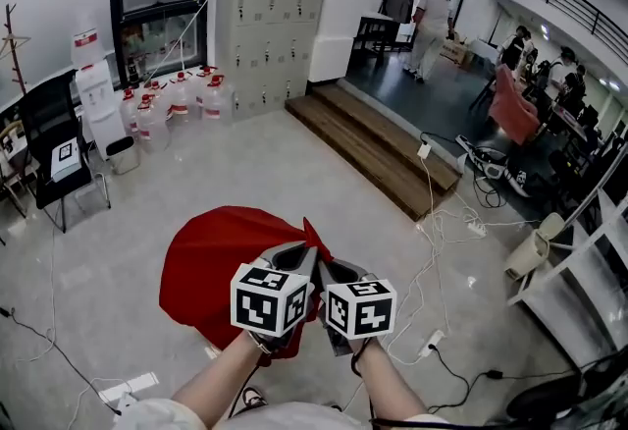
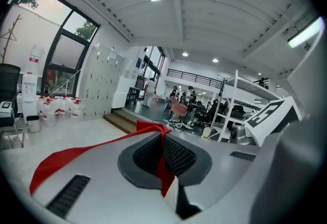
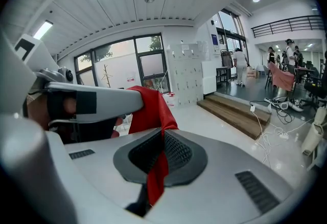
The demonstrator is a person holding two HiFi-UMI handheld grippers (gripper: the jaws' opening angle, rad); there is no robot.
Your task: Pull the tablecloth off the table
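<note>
The red tablecloth hangs bunched over the pale floor, with its top corner gathered between both grippers. My left gripper is shut on a fold of the cloth; in the left gripper view the red tablecloth runs between the closed pads and trails off to the left. My right gripper sits right beside the left and is also shut on the cloth; in the right gripper view the red tablecloth rises from the pinched pads and drapes over the left gripper's body. No table is in view.
A wooden step platform runs diagonally ahead. Water jugs and a black chair stand at the left, grey lockers behind. Cables and a power strip lie on the floor at the right, beside white shelving. People stand far back.
</note>
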